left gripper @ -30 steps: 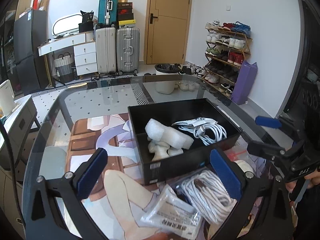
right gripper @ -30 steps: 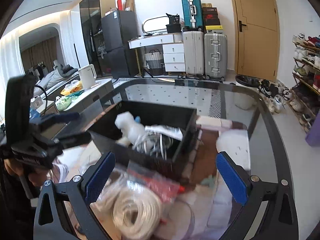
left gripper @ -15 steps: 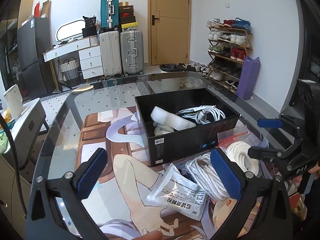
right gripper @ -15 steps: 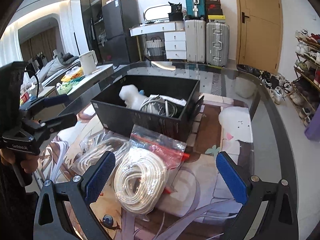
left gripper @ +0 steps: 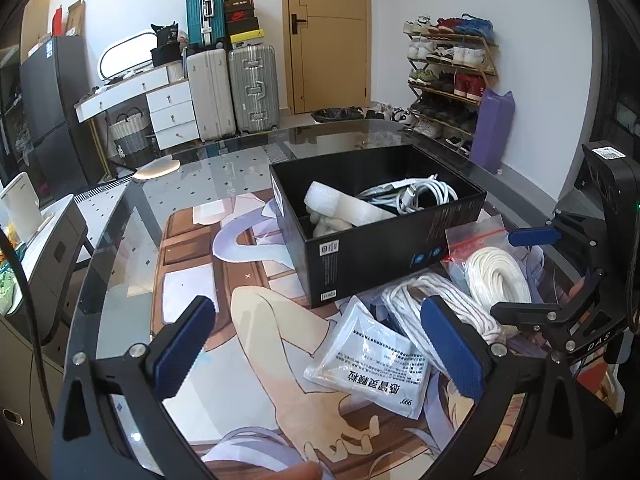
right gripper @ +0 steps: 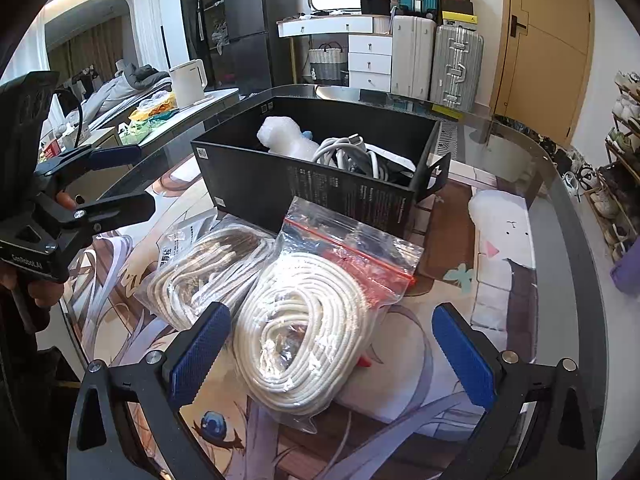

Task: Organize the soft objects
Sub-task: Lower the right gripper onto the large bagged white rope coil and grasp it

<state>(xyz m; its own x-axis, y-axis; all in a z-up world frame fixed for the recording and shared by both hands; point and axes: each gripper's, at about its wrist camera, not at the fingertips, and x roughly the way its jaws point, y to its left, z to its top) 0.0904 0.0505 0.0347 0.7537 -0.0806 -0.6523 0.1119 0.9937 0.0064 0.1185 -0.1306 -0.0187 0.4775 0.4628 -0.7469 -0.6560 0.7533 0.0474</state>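
A black box (left gripper: 384, 248) (right gripper: 304, 188) stands on the glass table and holds a white foam roll (left gripper: 344, 204) (right gripper: 286, 140) and white cables (left gripper: 416, 194) (right gripper: 348, 154). In front of it lie a zip bag of coiled white rope (right gripper: 308, 332) (left gripper: 496, 276), a second bagged rope coil (right gripper: 204, 272) (left gripper: 432, 308) and a white printed pouch (left gripper: 372, 368). My left gripper (left gripper: 320, 348) (right gripper: 112, 180) is open and empty, above the mat near the pouch. My right gripper (right gripper: 328, 356) (left gripper: 528, 276) is open and empty, its fingers either side of the zip bag.
A printed mat (left gripper: 200, 280) covers the glass table (left gripper: 120, 232). Behind the table are suitcases (left gripper: 232, 88), a white drawer unit, a door and a shoe rack (left gripper: 452, 76). A side counter with a kettle (right gripper: 188, 80) stands to the left.
Both grippers have drawn back from the box toward the table's near edge. The bagged ropes and the pouch have come fully into view. Both stay open.
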